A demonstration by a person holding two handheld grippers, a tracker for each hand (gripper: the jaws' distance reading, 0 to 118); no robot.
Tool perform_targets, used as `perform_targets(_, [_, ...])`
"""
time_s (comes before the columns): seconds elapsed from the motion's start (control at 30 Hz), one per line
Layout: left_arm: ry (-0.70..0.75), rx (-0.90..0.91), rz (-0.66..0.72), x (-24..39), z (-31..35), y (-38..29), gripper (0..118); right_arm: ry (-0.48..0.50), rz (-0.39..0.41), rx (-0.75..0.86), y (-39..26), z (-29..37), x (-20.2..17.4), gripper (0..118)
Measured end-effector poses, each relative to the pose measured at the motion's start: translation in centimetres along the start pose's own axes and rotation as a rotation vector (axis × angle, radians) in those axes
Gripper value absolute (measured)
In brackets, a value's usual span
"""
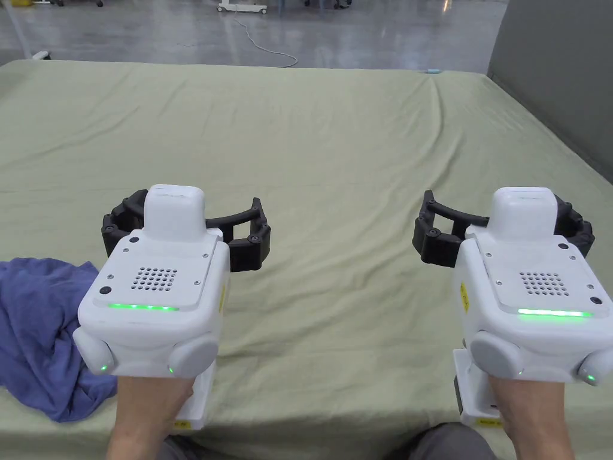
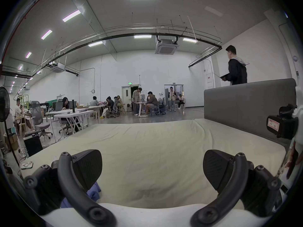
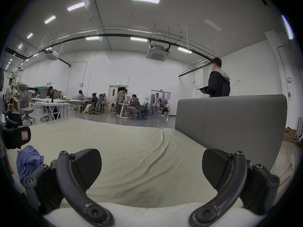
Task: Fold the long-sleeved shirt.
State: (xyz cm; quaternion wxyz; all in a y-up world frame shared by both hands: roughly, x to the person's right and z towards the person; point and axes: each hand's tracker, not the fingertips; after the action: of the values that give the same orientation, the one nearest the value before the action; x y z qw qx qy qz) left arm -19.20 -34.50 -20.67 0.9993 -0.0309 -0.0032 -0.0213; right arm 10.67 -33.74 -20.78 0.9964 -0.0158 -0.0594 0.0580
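The long-sleeved shirt (image 1: pixel 37 332) is blue and lies crumpled in a heap at the near left edge of the green-sheeted bed (image 1: pixel 311 150). My left gripper (image 1: pixel 187 230) hovers just right of the heap, open and holding nothing. My right gripper (image 1: pixel 504 230) is level with it, far to the right, also open and holding nothing. In the left gripper view the gripper (image 2: pixel 152 170) has wide-apart jaws, with a bit of shirt (image 2: pixel 94 192) below its left jaw. In the right gripper view the gripper (image 3: pixel 151 168) is spread too, and the shirt (image 3: pixel 28 160) lies at far left.
A grey padded headboard (image 1: pixel 557 72) runs along the bed's right side, and a person (image 2: pixel 236 66) stands behind it. A phone (image 2: pixel 27 165) lies at the bed's far left corner. Beyond the bed is shiny floor with a cable (image 1: pixel 269 45), tables and several seated people.
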Motion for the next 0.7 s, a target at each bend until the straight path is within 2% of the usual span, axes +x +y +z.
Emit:
perform_targets(0.53, [0.008,0.015,-0.003,0.11,0.15,-0.59,118,-0.004,-0.004,-0.014,-0.15,0.13,0.39,118])
perform_targets(0.7, [-0.029,-0.023,0.009,0.17,-0.10,-0.89,118,-0.003,-0.010,-0.014,-0.27,0.20,0.40,118])
